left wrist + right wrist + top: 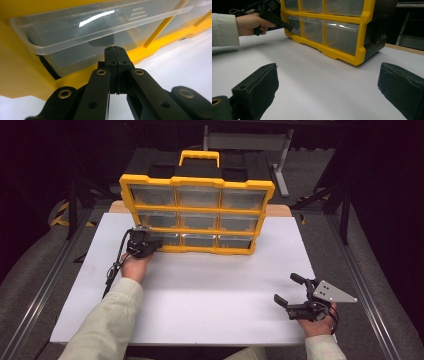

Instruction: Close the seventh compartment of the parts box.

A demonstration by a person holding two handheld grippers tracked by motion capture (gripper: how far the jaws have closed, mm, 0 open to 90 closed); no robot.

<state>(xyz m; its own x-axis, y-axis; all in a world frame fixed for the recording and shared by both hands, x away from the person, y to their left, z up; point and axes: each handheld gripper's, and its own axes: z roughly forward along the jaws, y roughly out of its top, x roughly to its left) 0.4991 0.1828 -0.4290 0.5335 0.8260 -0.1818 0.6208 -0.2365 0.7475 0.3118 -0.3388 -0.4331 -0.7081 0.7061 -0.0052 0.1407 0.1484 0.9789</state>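
A yellow organiser cabinet with three rows of clear drawers stands upright at the back of the white board. My left gripper is at its bottom-left drawer. In the left gripper view the jaws are pressed together, and my left gripper has its tips right against the clear drawer, which sits a little out of the yellow frame. I see nothing between the jaws. My right gripper rests open near the front right; its pads stand wide apart over bare board.
The cabinet has a yellow carry handle on top and a black body behind. A cable trails from the left gripper across the board. Metal stands and dark floor surround the table.
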